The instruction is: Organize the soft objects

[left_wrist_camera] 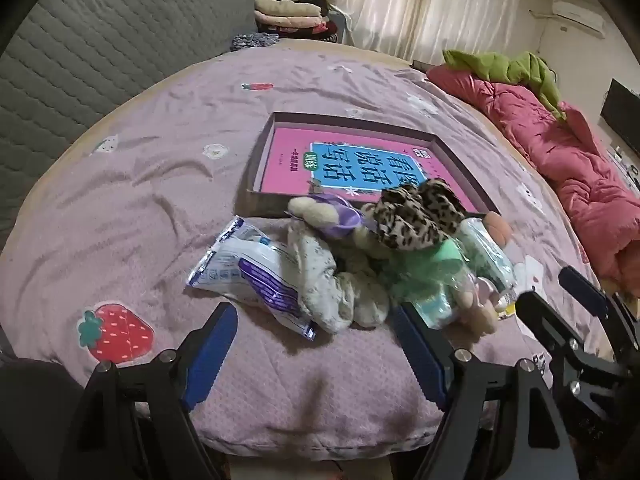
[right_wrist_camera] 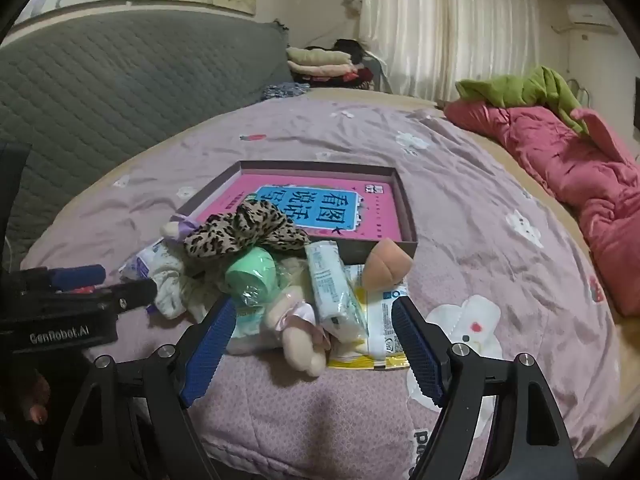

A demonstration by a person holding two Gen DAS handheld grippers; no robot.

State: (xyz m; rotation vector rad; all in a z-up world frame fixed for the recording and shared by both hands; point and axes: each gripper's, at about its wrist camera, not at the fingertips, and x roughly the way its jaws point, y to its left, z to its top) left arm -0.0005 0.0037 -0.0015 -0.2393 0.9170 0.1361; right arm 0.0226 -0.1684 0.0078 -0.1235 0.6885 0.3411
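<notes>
A heap of soft things lies on a bed (left_wrist_camera: 120,200) under a lilac quilt, just in front of a shallow box (left_wrist_camera: 264,148) that holds a pink book (left_wrist_camera: 296,160). In the heap: a leopard-print cloth (left_wrist_camera: 416,216) on top, a white-and-blue packet (left_wrist_camera: 248,276) at the left edge, a pale speckled cloth (left_wrist_camera: 316,280) beside it, a mint-green piece (right_wrist_camera: 252,268), a wrapped tissue pack (right_wrist_camera: 332,284), a beige plush toy (right_wrist_camera: 300,336) and a peach-coloured plush piece (right_wrist_camera: 388,260) against the box wall. The left tool (left_wrist_camera: 314,350) stands wide, its blue pads empty, near the packet. The right tool (right_wrist_camera: 314,350) is equally wide, empty, flanking the plush toy without touching it. A crumpled red duvet (right_wrist_camera: 580,176) lies along the bed's right side.
</notes>
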